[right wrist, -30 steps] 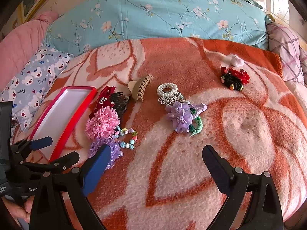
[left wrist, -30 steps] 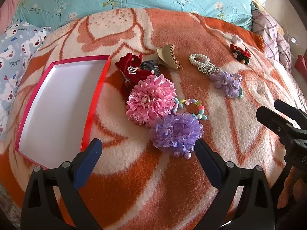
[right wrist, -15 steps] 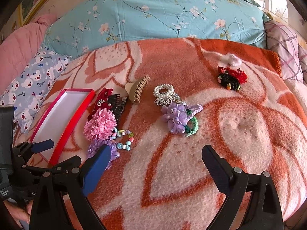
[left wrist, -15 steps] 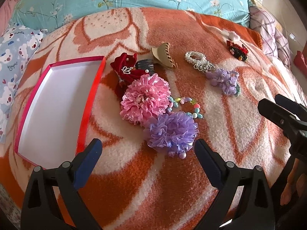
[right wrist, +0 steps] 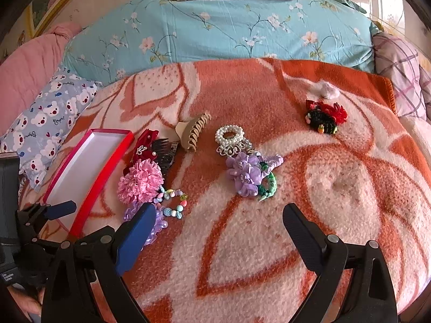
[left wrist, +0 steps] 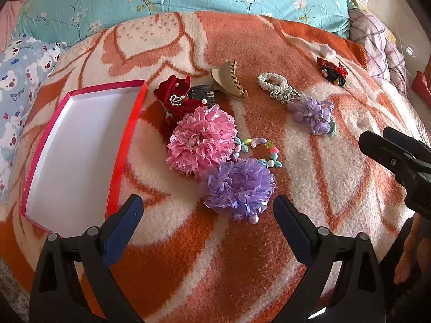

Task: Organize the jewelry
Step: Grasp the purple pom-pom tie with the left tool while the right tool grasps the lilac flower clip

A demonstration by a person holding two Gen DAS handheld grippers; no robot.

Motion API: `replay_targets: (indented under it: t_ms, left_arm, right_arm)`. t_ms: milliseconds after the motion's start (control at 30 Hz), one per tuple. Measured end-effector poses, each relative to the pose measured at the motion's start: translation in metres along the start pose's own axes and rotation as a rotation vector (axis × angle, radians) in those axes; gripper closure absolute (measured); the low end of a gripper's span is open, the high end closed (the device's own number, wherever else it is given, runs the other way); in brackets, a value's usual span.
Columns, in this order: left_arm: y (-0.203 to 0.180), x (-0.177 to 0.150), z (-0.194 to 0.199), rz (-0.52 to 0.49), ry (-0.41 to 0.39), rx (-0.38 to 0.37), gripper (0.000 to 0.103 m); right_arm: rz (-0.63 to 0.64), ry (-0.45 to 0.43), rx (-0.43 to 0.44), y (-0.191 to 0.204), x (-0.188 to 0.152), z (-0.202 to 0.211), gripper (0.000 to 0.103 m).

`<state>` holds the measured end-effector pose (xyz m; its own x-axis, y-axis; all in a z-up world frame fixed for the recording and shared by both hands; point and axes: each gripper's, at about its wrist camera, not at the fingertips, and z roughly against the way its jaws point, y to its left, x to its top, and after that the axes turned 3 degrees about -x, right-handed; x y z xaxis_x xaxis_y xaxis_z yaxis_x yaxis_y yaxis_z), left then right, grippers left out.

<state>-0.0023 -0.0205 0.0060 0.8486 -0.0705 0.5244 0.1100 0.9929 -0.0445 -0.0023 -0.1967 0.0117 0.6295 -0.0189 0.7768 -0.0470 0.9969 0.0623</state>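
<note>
Left-wrist view: the left hand-held gripper (left wrist: 207, 210) hangs released and empty over the purple pom-pom scrunchie (left wrist: 239, 185) at lower centre, red box (left wrist: 126, 145) at left. Right-wrist view: the right hand-held gripper (right wrist: 215, 223) gapes empty below the lilac bear scrunchie (right wrist: 246, 173) at centre. Frills touching the bead bracelet (left wrist: 258, 150) could likely drag it along.
</note>
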Motion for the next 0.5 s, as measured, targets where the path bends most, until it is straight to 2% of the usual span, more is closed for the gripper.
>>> replay_targets:
  t_ms: [267,367,500]
  left_arm:
    - [0.002,0.000,-0.008,0.005,0.017,-0.003,0.005]
    - [0.003,-0.001,-0.014,0.010,0.029,-0.028,0.005]
    - [0.001,-0.004,-0.027,0.022,0.061,-0.080,0.005]
  right_arm:
    - [-0.002,0.007,0.000,-0.005,0.000,-0.006,0.008]
    - [-0.008,0.010,-0.003,-0.009,0.000,-0.009,0.008]
    - [-0.016,0.026,-0.004,-0.015,-0.001,-0.018,0.017]
